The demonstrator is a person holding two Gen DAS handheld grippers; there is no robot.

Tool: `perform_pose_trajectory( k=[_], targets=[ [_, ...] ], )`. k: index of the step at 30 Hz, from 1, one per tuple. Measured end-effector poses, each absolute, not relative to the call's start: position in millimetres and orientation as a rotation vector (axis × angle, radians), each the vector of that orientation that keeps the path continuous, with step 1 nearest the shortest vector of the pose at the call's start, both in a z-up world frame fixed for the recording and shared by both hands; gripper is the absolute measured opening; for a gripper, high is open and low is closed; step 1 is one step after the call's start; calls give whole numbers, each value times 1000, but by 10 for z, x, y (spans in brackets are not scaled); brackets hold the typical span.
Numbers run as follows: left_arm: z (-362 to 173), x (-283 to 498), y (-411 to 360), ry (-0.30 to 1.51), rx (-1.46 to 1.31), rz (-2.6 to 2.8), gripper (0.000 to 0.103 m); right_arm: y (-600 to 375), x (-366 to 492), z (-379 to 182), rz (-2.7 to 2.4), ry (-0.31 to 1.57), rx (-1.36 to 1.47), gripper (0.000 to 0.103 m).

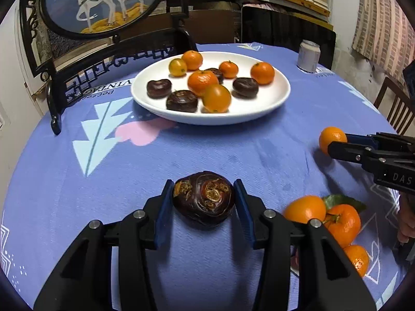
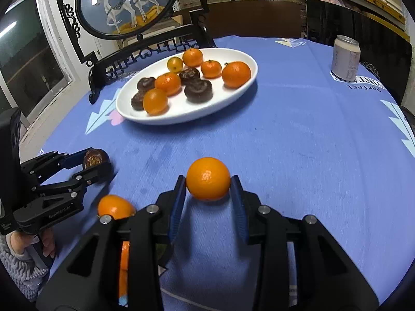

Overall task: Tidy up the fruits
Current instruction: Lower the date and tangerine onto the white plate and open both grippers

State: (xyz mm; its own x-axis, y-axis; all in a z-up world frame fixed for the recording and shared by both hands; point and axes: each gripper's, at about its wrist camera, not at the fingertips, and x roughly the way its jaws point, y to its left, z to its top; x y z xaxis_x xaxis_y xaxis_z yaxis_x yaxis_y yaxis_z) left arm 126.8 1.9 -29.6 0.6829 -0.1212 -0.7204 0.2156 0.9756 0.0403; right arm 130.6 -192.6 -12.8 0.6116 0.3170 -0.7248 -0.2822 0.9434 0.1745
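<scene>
The left gripper (image 1: 203, 202) has its blue-padded fingers (image 1: 164, 207) clenched on a glossy dark-brown water chestnut (image 1: 204, 201) with a scarred, swirled top, just above the blue patterned cloth surface (image 1: 207, 153). The right gripper (image 2: 208, 181) grasps a smooth round orange mandarin (image 2: 208, 178) the same way. Beyond both, the shallow white ceramic plate (image 1: 259, 108) carries more mandarins and chestnuts; three loose mandarins (image 1: 342, 224) lie near the left gripper.

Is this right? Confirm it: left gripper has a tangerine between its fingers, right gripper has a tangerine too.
Wrong on the left. The left gripper has a dark water chestnut between its fingers, as the left wrist view shows. The right gripper does have a tangerine between its fingers.
</scene>
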Motion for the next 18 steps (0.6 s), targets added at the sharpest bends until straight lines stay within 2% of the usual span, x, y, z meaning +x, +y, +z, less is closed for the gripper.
perform_pose_trajectory(
  k=[18],
  targets=[
    [-158,1201,59,722,112,-148,47,-1930,1203,-68,361,816,42,36]
  ],
)
